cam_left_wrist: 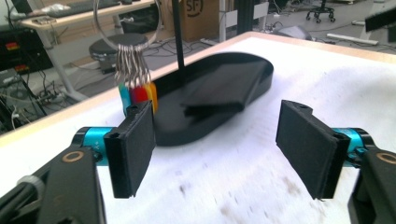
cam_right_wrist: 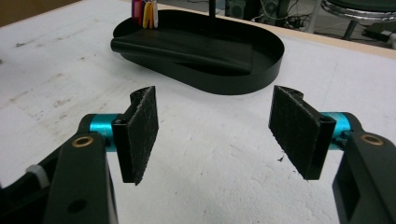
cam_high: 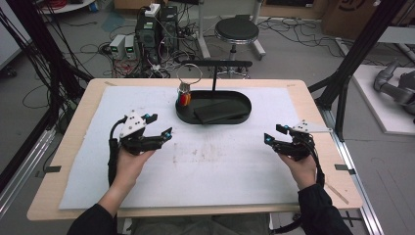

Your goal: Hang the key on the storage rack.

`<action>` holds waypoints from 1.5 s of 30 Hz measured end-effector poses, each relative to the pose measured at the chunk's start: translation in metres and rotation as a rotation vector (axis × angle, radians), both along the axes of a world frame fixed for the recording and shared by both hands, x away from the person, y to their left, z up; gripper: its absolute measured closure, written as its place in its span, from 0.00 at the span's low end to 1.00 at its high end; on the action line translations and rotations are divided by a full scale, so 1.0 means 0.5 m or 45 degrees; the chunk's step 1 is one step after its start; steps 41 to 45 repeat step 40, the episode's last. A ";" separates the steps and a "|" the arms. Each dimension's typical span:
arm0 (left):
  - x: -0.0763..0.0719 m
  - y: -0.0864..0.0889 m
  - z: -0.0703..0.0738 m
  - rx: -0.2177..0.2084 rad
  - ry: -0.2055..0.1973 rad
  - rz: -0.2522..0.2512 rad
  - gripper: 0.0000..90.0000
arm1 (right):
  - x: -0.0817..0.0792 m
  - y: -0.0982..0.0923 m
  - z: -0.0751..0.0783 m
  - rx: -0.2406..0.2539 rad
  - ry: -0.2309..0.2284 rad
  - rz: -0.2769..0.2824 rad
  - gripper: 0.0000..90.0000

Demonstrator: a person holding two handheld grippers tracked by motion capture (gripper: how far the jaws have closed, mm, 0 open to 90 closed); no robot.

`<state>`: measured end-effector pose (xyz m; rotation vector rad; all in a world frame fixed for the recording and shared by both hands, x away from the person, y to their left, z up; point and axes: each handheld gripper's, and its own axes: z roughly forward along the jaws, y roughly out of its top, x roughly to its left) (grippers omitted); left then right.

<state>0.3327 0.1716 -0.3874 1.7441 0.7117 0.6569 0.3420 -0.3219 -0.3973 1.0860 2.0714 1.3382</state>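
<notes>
The key ring [cam_high: 188,74] is hung on the stand [cam_high: 215,63], its coloured tags [cam_high: 185,99] at the tray's [cam_high: 240,117] ten o'clock end. Both the left gripper [cam_high: 159,126] and right gripper [cam_high: 274,133] are held open, empty. Hanging seems finished; withdrawal is likely called for.

Grey floor [cam_high: 293,44] back there is a mess of cables [cam_high: 93,49], with a round black stool [cam_high: 237,30], computer boxes [cam_high: 156,27], cardboard boxes [cam_high: 342,14] and black frame posts [cam_high: 362,49] either side of the wooden table [cam_high: 73,137].
</notes>
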 end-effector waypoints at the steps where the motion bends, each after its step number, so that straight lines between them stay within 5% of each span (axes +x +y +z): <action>1: -0.005 0.005 -0.007 0.007 0.000 0.008 0.31 | 0.000 0.000 0.000 -0.002 -0.002 -0.003 0.37; 11: -0.018 0.056 -0.038 -0.015 0.003 0.090 0.29 | 0.002 0.003 -0.002 -0.044 -0.016 -0.029 0.36; 45: 0.000 0.062 -0.050 -0.021 0.030 0.100 0.28 | 0.000 0.002 -0.007 -0.102 -0.014 -0.056 0.36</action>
